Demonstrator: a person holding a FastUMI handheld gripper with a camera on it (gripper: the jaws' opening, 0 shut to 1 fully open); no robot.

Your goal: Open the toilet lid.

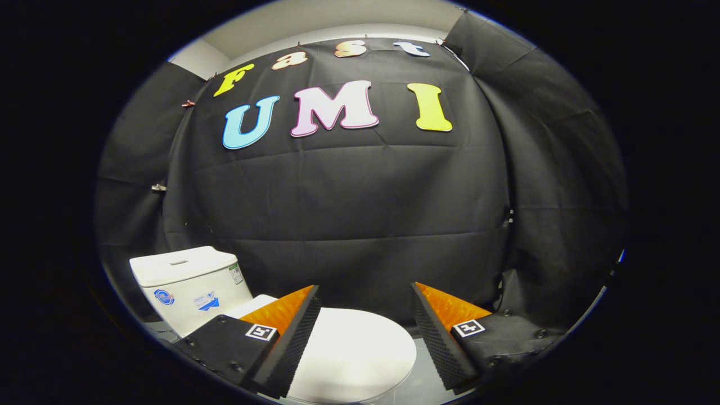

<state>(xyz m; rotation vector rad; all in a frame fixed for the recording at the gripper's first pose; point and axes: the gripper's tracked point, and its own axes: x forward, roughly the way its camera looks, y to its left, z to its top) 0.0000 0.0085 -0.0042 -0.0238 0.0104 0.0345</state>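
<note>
A white toilet stands low ahead of me, its tank [188, 284] off beyond my left finger. The white lid [354, 351] lies flat and closed over the bowl, reaching from behind my left finger into the gap between the two fingers. My gripper [365, 292] hangs above the lid, open, with a wide gap and nothing held. Both fingers [289, 332] are black with ribbed inner pads and orange tops. The lid's front edge curves round just short of my right finger [444, 332]. The left finger hides the hinge end of the lid.
Black cloth walls close the booth behind and to both sides of the toilet. A strip of grey floor [419, 382] shows between the lid's front edge and my right finger.
</note>
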